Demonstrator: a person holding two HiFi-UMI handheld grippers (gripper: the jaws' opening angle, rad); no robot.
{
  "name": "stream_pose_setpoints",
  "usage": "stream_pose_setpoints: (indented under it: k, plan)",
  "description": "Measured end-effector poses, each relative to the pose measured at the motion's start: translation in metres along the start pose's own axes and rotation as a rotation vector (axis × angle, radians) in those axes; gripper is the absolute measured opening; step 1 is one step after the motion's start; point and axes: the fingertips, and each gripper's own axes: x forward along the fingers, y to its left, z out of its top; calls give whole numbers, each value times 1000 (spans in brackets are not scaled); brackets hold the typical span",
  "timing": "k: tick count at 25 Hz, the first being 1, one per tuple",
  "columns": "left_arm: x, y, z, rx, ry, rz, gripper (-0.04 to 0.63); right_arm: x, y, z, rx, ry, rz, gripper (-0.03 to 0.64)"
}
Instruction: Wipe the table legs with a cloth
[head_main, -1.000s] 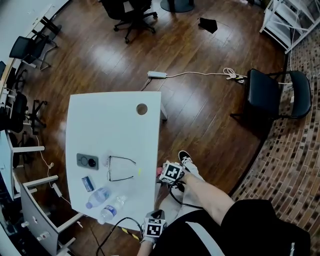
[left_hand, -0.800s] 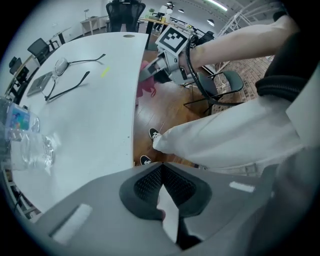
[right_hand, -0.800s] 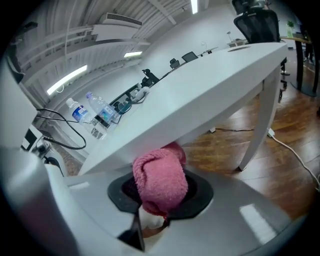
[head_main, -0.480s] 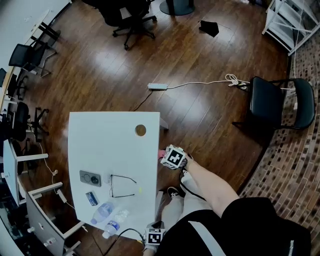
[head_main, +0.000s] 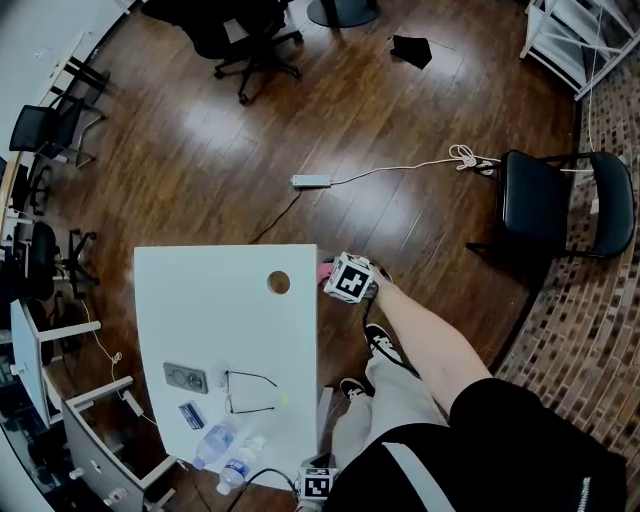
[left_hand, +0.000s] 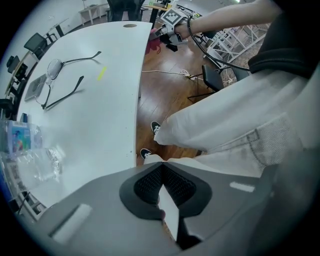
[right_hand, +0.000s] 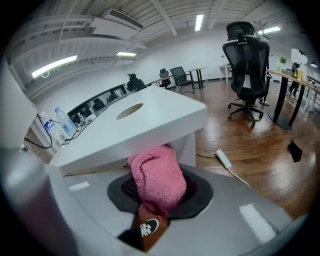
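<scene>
Right arm (head_main: 425, 340) stretched forward, bare forearm. The right gripper (head_main: 328, 273) is at its end, marker cube facing up, jaws clamped on a pink cloth (right_hand: 157, 176). Left gripper (head_main: 314, 488) is tucked in close to the body, jaws closed together with nothing between them.

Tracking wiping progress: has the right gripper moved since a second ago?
Yes. The right gripper, holding the pink cloth, moved along the table's right edge, from beside the glasses to beside the round hole.
</scene>
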Motion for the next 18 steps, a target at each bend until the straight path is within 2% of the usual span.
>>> stream_pose_setpoints:
  k: [3, 6, 10, 13, 18]
  plan:
    - [-1, 0, -2, -7, 6, -6, -3, -4, -16, 14, -14, -34, -10, 86]
    - [-1, 2, -4, -5, -2, -5, -3, -4, -8, 18, -37, -46, 4, 84]
    - [-1, 7, -16, 18, -15, 2, -3, 11, 44, 4, -111, -15, 32, 84]
    - [-9, 13, -27, 40, -28, 20, -3, 22, 82, -6, -89, -19, 13, 85]
    - [3, 16, -72, 36, -78, 34, -3, 30, 170, -41, -179, 18, 71, 84]
